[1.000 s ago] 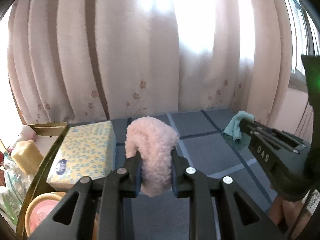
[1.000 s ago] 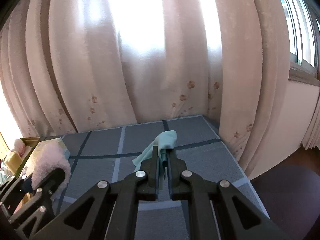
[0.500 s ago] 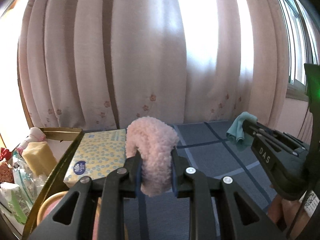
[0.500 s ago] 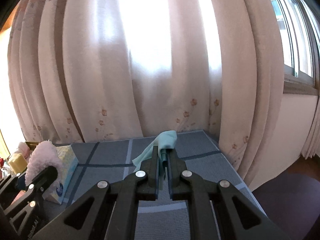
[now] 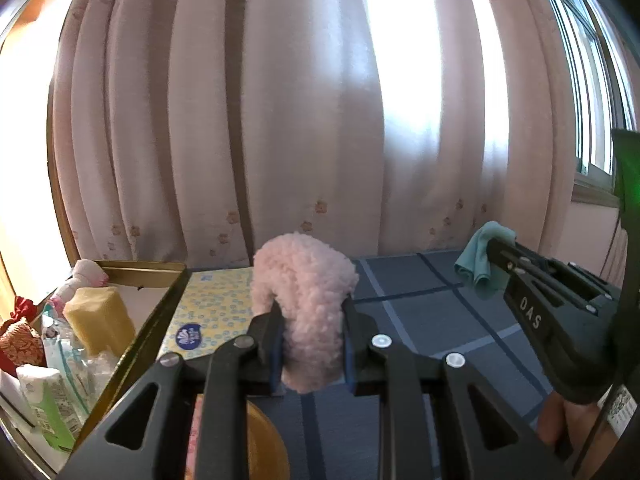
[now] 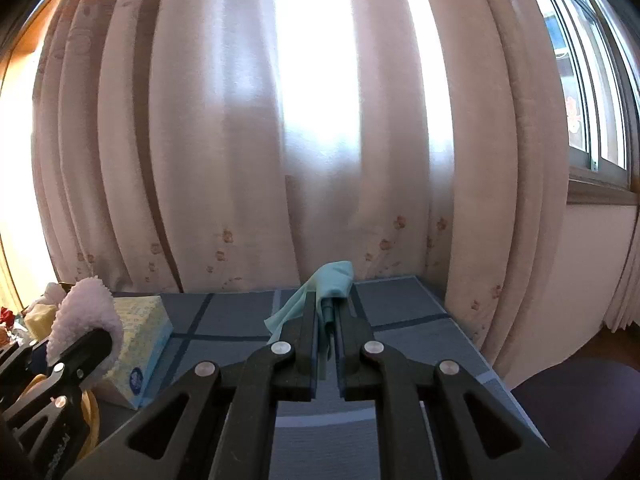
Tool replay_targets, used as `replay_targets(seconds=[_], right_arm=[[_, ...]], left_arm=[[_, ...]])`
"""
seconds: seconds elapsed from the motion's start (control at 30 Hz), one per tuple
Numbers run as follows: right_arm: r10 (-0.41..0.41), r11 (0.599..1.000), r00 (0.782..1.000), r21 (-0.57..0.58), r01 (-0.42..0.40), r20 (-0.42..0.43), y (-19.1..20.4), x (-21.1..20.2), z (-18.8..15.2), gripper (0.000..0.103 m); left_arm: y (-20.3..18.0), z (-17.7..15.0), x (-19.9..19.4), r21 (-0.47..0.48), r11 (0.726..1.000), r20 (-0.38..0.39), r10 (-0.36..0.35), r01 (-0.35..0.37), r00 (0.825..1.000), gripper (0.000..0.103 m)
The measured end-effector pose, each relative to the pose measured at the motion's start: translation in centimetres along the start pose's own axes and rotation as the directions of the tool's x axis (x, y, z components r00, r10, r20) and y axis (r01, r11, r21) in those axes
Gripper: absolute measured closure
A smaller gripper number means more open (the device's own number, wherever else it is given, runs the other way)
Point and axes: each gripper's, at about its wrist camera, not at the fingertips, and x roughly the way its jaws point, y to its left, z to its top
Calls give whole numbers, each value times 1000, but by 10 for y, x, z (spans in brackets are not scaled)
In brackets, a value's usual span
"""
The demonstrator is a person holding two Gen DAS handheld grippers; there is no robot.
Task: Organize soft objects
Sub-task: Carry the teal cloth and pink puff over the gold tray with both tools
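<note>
At the far left a gold-rimmed tray [image 5: 164,312] holds a yellow sponge [image 5: 100,320] and packets, with a tissue box [image 5: 208,316] beside it. The left gripper [image 5: 310,344] is clamped on a pink fluffy cloth [image 5: 308,292], which stands upright above the table and curls over at its top. To the right, the right gripper [image 6: 326,320] pinches a teal cloth [image 6: 334,280], pointing up and forward. Below lies a grey-blue checked tablecloth [image 6: 404,320]; pink curtains [image 6: 224,140] hang behind.

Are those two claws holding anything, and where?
Left gripper pinches the fluffy pink cloth by its lower end; right gripper pinches the teal cloth near one edge.
</note>
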Motion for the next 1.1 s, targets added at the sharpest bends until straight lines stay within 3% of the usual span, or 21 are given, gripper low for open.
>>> replay_targets(seconds=[1.1], right_arm=[[73, 997, 997, -39, -72, 18, 32, -13, -4, 96]], left_arm=[[33, -2, -22, -28, 998, 62, 65, -63, 996, 82]])
